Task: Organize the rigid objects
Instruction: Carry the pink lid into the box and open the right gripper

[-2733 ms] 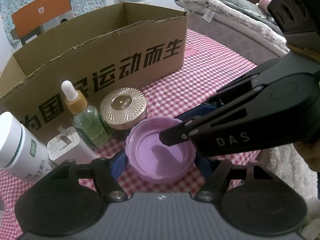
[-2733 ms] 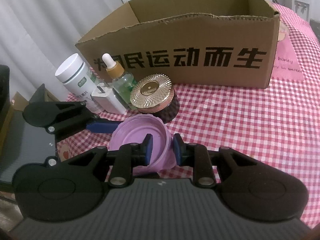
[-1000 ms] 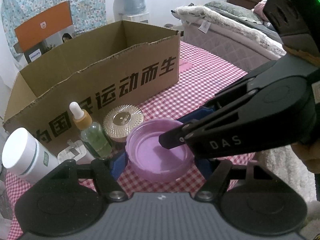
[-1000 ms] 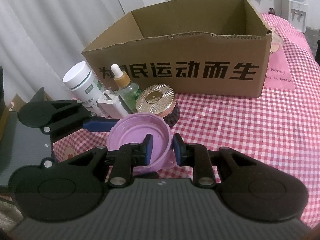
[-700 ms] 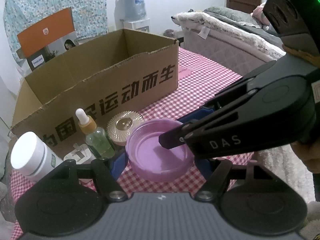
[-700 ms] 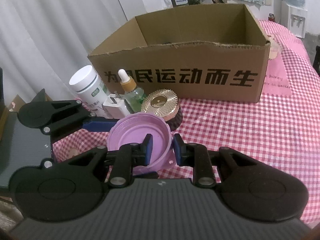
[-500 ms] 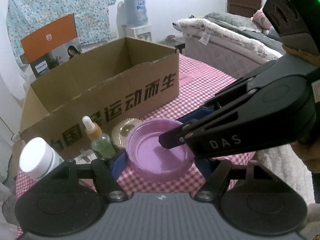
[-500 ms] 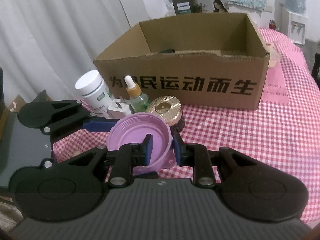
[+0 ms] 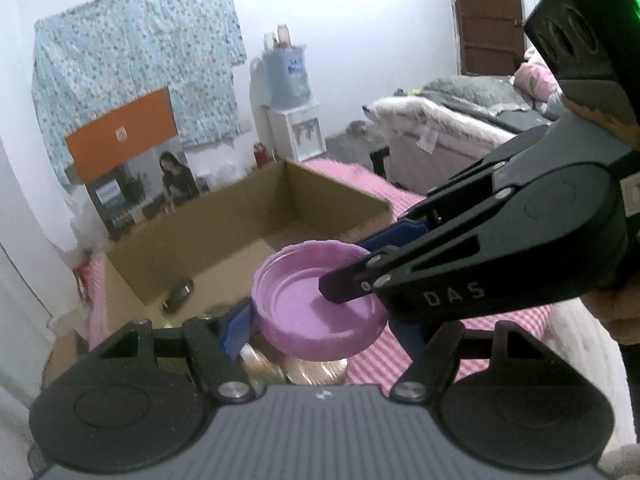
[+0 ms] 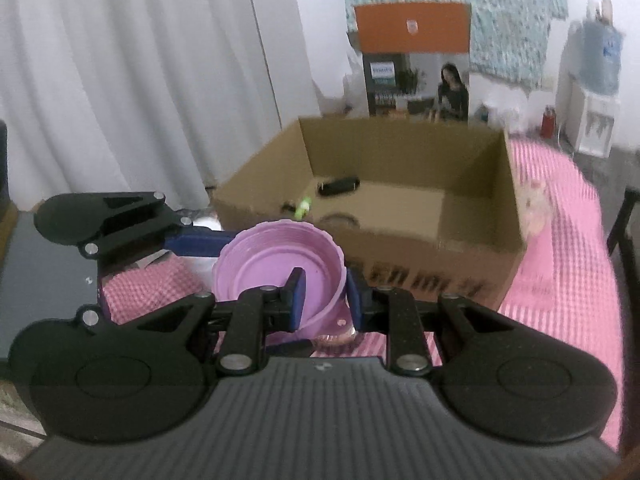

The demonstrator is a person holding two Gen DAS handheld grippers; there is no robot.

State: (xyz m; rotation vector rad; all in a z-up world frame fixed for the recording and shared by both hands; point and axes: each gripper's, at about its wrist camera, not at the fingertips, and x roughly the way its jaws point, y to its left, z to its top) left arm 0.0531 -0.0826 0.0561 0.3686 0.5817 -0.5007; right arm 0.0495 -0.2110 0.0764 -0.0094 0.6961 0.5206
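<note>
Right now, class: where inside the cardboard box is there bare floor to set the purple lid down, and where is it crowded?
The cardboard box has bare floor across its right half, bordered by the right and back walls. Its left side is busier: a black item and a small green one lie there. The purple lid is pinched at its rim by the right gripper and spanned by the left gripper.

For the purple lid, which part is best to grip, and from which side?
Grip the purple lid by its upright rim, from the side. It is a shallow dish, open side up. The right gripper pinches one wall, one finger inside; the left gripper spans the outside.
</note>
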